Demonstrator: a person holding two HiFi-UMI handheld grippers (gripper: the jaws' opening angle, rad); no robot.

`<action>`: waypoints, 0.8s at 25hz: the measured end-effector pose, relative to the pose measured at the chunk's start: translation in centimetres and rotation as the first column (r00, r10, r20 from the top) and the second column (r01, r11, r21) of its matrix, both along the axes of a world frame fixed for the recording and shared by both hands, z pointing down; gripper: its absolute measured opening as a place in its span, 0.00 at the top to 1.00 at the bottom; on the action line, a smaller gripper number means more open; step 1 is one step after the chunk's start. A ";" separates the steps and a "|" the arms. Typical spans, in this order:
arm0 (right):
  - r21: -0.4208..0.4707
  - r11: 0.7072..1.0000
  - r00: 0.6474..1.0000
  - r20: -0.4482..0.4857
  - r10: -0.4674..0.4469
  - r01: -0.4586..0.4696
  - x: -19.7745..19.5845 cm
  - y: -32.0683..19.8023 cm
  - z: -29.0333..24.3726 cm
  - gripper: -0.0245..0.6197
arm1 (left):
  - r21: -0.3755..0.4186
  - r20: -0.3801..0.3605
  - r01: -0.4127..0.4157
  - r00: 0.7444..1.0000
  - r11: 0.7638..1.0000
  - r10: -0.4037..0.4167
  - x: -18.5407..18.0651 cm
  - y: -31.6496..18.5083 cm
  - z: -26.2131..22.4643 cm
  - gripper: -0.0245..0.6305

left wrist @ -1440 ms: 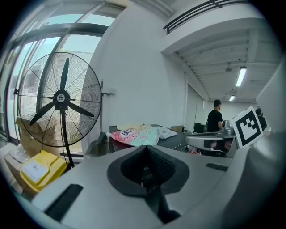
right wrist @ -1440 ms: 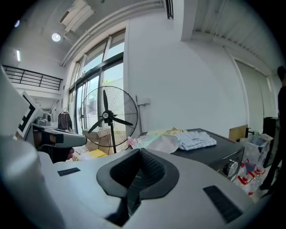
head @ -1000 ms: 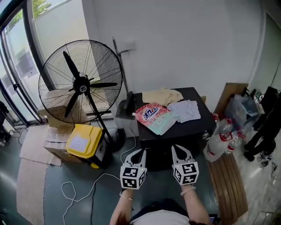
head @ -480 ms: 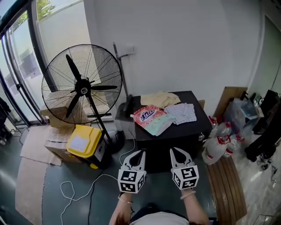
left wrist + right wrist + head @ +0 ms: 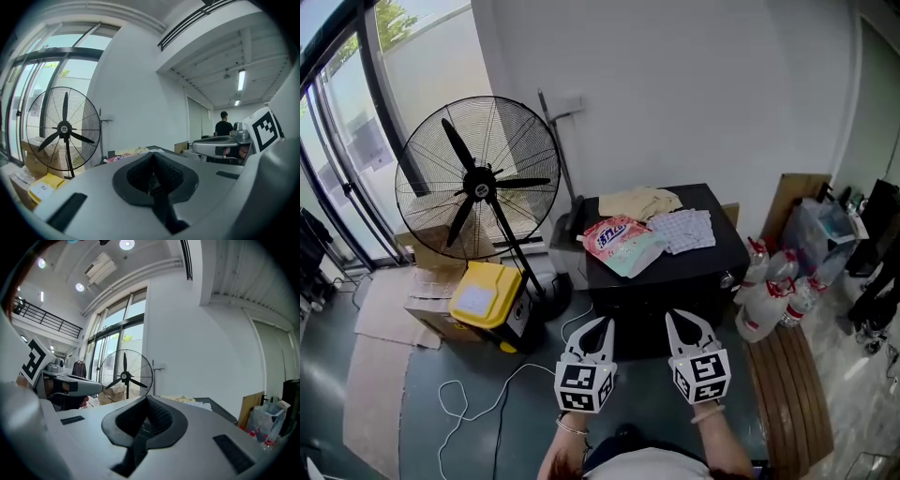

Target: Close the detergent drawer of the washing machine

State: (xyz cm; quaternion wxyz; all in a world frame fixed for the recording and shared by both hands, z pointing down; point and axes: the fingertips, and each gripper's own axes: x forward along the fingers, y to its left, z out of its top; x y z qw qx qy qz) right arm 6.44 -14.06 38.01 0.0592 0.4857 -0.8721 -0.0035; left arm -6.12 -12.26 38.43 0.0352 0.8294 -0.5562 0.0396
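Note:
The black washing machine (image 5: 698, 272) stands against the white wall, seen from above; its detergent drawer cannot be made out. On its top lie a pink detergent bag (image 5: 614, 236), a beige cloth (image 5: 642, 202) and a checked cloth (image 5: 684, 230). My left gripper (image 5: 602, 322) and right gripper (image 5: 672, 317) hang side by side in front of the machine, short of its front face, touching nothing. Both are shut and hold nothing: the left gripper (image 5: 152, 154) and the right gripper (image 5: 146, 399) each show their pads pressed together, pointing roughly level.
A big standing fan (image 5: 478, 178) is left of the machine, with a yellow box (image 5: 483, 295) and cardboard at its foot. A white cable (image 5: 478, 398) loops on the floor. Water bottles (image 5: 773, 281) and a wooden board (image 5: 787, 384) lie right. A person (image 5: 224, 126) stands far off.
Both grippers have risen a little together, still shut. The head view has shifted, so the machine and fan sit slightly higher and farther in the picture.

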 end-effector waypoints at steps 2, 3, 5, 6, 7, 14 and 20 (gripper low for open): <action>0.003 1.000 1.000 0.003 -0.007 0.007 0.3 0.6 -0.2 0.92 | 0.002 -0.001 0.007 1.000 1.000 -0.007 0.4 0.6 -0.2 0.93; 0.005 1.000 1.000 0.003 -0.009 0.009 0.5 0.9 -0.3 0.92 | 0.003 0.000 0.011 1.000 1.000 -0.011 0.6 0.9 -0.2 0.93; 0.009 1.000 1.000 0.000 -0.013 0.013 0.9 1.4 -0.5 0.92 | 0.007 0.003 0.018 1.000 1.000 -0.018 1.0 1.4 -0.5 0.93; 0.012 1.000 1.000 -0.003 -0.015 0.016 1.2 1.6 -0.6 0.92 | 0.009 0.004 0.021 1.000 1.000 -0.021 1.2 1.7 -0.6 0.93; 0.016 1.000 1.000 -0.005 -0.019 0.019 1.4 1.8 -0.7 0.92 | 0.011 0.005 0.025 1.000 1.000 -0.025 1.4 1.9 -0.7 0.93; 0.035 0.999 0.999 -0.012 -0.035 0.035 2.7 3.2 -1.3 0.92 | 0.017 0.006 0.047 0.999 0.999 -0.047 2.8 3.6 -1.1 0.93; 0.045 0.998 0.999 -0.016 -0.040 0.040 3.3 4.1 -1.7 0.92 | 0.018 0.013 0.057 0.998 0.998 -0.057 3.3 4.4 -1.2 0.93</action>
